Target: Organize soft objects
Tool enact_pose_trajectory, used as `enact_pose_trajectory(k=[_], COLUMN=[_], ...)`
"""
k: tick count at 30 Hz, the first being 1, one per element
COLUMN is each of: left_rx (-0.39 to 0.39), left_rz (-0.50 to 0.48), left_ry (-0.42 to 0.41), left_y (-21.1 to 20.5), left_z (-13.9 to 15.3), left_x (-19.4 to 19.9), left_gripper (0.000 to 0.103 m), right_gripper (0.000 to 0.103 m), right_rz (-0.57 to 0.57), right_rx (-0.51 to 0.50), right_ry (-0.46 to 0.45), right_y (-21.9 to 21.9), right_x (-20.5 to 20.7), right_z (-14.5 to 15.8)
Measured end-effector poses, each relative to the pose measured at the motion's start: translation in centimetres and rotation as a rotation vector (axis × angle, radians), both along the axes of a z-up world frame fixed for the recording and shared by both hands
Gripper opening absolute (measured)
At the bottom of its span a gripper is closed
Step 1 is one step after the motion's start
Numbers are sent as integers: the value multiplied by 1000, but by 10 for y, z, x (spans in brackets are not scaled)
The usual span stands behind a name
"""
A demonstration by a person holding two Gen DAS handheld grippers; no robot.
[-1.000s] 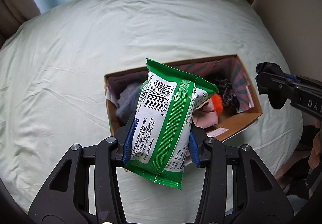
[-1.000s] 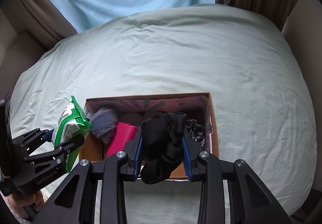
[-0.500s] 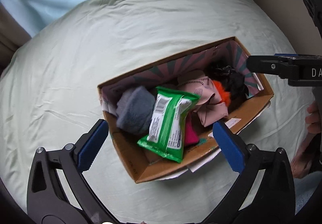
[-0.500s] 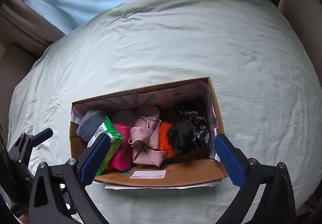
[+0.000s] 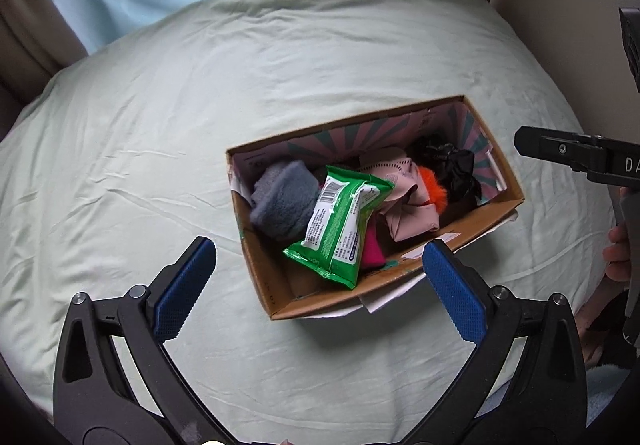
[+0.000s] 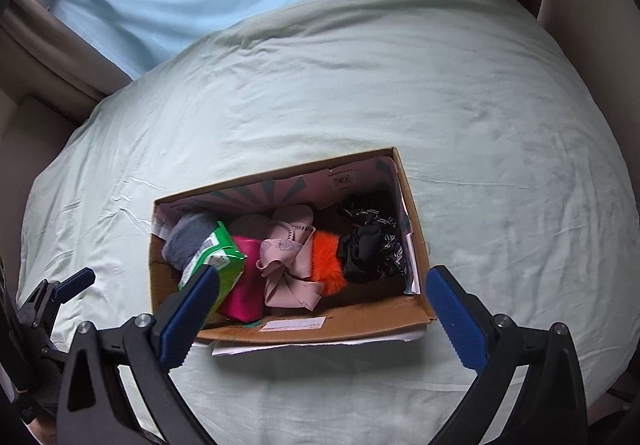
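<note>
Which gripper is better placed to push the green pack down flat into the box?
Left. The left gripper hangs open directly in line with the green wipes pack, which leans up against the near wall of the cardboard box. The right gripper, also open, faces the box middle, pack off to its left.

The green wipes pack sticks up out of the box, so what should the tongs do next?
Probably nudge the green wipes pack flat with the left tongs. It leans on the grey fluffy cloth, one corner over the cardboard box rim; both tongs are open and empty.
</note>
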State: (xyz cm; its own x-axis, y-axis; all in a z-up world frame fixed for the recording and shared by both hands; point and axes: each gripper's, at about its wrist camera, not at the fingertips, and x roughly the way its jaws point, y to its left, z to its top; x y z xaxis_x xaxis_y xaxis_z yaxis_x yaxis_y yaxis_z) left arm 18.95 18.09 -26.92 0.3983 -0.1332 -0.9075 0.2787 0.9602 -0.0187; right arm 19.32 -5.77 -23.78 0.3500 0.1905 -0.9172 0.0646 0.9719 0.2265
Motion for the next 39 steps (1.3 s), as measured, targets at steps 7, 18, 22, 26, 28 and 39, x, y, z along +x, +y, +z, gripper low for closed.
enact_pose_trajectory(k=[7,18,22,26,28,39], left_rx=[-26,-118,-137,-163,-163,-134], left_rz=[42,227,274,301,306,280], left_ry=[-78,-241,-326,-423,-466,-585], left_y=[-5,-22,-36,-52,-63,-109], left_z=[57,177,219,257,274,303], left_x=[-27,-80,-101,-125,-136,-177], left_gripper=[103,103,103,103,103,103], right_gripper=[103,103,103,103,102,102], right_rz=[2,51,90,105,102,82], right_rx=[22,-21,-61,-101,-124,-163], right_ry=[-78,-261,-347,-442,-483,-597], right_y=[-6,-26,-39,-55,-64,-101], right_x=[-24,-64,-82,-103,-114,-161], right_z=[47,160,202,242,257,291])
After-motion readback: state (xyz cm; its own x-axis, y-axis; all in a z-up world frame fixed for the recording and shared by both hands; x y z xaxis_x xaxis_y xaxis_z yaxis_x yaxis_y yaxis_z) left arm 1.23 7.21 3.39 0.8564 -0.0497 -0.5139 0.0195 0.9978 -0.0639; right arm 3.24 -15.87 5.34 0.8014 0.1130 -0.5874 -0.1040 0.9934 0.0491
